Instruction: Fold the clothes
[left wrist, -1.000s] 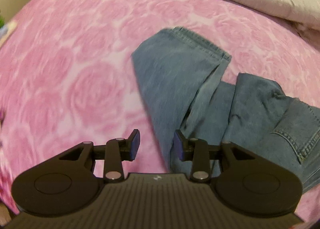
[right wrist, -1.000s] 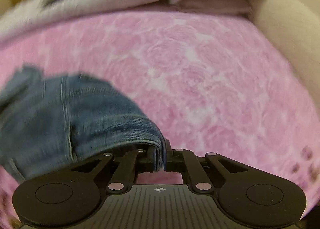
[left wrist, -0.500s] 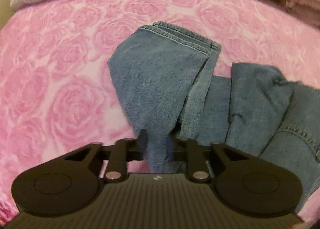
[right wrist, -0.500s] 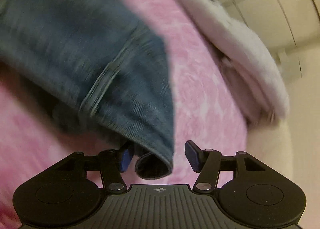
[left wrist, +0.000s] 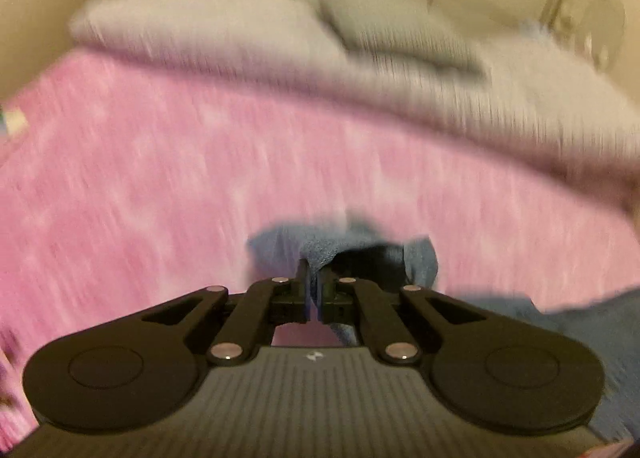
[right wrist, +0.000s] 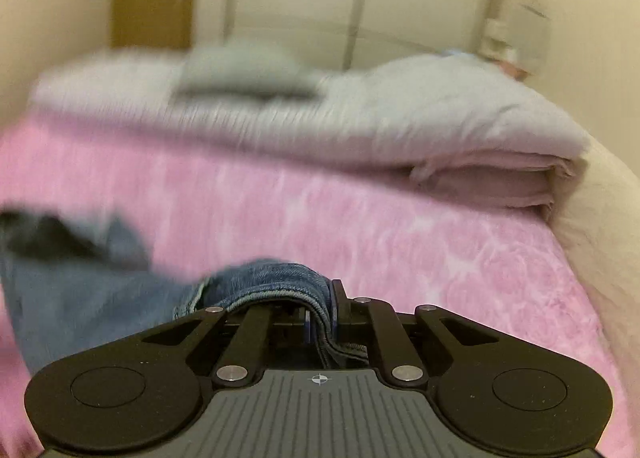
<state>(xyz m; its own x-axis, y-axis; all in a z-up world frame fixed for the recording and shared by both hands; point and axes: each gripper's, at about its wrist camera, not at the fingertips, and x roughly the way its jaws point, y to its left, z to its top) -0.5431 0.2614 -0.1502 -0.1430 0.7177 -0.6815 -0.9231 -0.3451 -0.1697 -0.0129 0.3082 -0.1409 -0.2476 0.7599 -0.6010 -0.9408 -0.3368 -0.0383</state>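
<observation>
Both grippers, left gripper and right gripper, clamp jeans.

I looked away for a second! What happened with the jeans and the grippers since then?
The left gripper, open a second ago, shut on the jeans and lifted them. The right gripper let go briefly, then clamped the jeans' hem again. The pink bedspread and grey blanket stayed put.

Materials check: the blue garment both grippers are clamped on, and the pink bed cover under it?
Jeans: looks like blue denim, faded matte wash; the right wrist view shows a stitched, layered hem between the right gripper fingers. The left gripper pinches the same blue cloth.
Pink bed cover: soft matte fabric with a paler mottled print. Blur hides the weave, so the fibre is unclear.
</observation>
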